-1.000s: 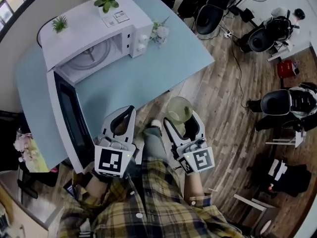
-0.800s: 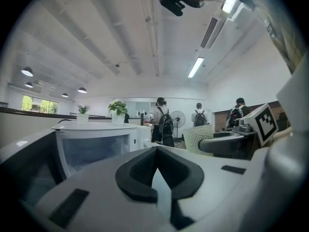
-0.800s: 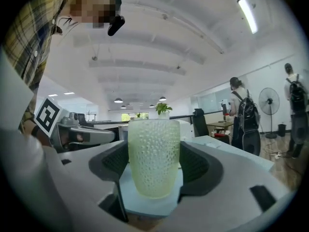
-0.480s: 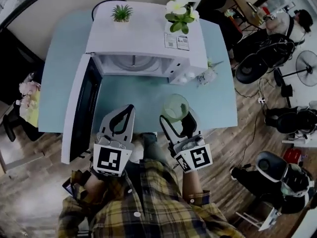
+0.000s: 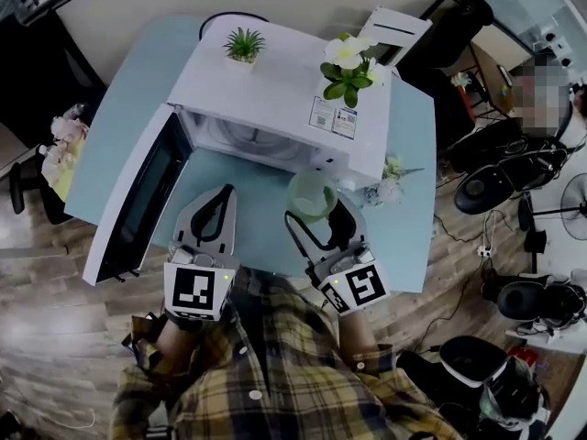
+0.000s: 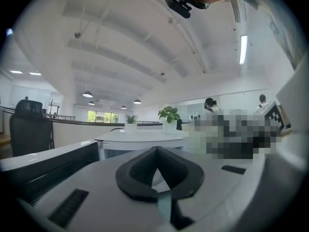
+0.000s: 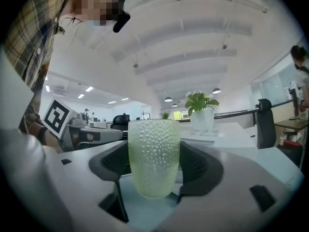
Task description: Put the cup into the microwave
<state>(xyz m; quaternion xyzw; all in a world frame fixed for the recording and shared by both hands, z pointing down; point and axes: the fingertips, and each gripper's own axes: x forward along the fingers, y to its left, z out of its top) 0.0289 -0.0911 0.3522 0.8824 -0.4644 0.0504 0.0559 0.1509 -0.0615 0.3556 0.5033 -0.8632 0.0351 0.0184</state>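
Holding the pale green cup [image 5: 311,193] upright between its jaws, the right gripper [image 5: 318,216] hovers above the surface [image 5: 138,99], just in front of the microwave [image 5: 275,90] and toward the right end of its opening. The grip looks low on the cup, with much of the pebbled wall standing above the pads. A tilt or jolt on the way in could likely rock the cup or let it slip. Farther on, the tall rim may clip the top edge of the microwave's cavity [image 5: 257,140] if the cup goes in too high. From this offset start it may also strike the right side of the frame.

The left gripper [image 5: 220,195] hangs beside the right one, in front of the microwave's left half and close to its swung-out door [image 5: 138,204]. Its jaws are pressed together on nothing. Both forearms reach forward from the body, and the grippers point at the microwave, roughly parallel. Two potted plants [image 5: 243,44] stand on top of the microwave.
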